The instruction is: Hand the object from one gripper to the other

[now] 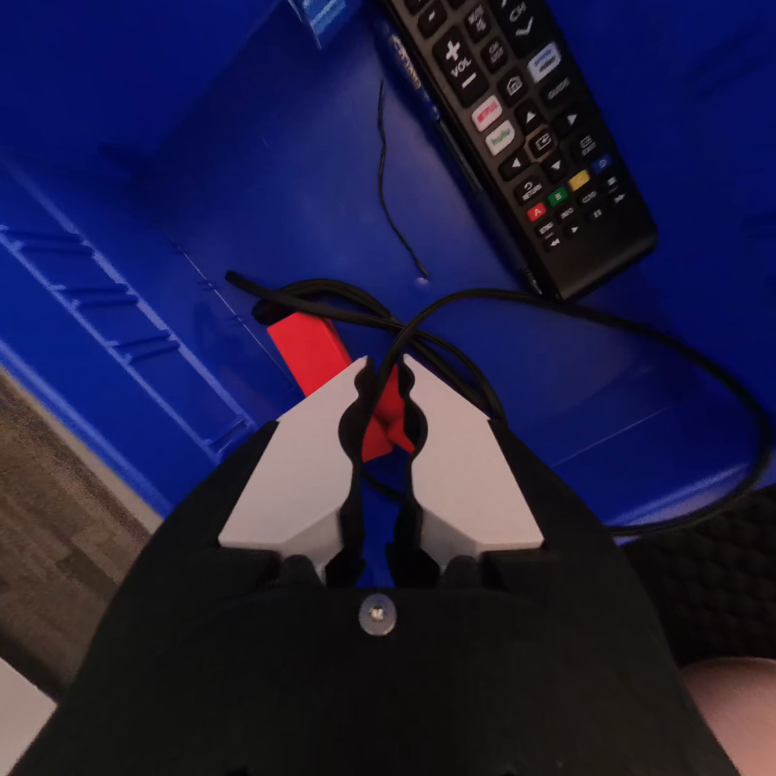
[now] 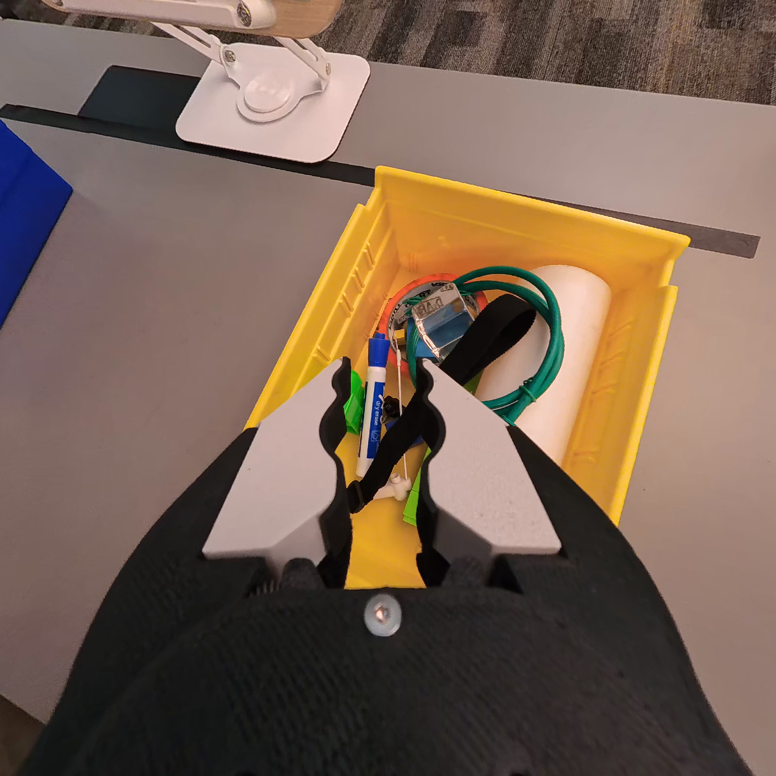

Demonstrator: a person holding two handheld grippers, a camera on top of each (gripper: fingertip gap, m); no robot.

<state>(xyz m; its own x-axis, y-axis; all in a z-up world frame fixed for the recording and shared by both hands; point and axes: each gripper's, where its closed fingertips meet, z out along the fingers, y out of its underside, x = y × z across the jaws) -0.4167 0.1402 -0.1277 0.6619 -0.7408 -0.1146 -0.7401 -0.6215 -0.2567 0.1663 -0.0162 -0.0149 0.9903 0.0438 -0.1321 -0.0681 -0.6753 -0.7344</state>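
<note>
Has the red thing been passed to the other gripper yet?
Not yet. Nothing looks passed. The left gripper is nearly closed around the red piece and black cable in the blue bin; whether it grips is unclear. The right gripper is open and empty over the yellow bin. Lifting and handing over remain.

We see a glossy, smooth plastic blue bin [image 1: 546,378] holding a matt black cable [image 1: 630,331] and a satin black remote [image 1: 546,138] with rubbery buttons. The yellow bin [image 2: 525,222] is shiny plastic too. The grey table [image 2: 168,294] looks smooth and matt, the carpet [image 2: 588,42] rough.
</note>
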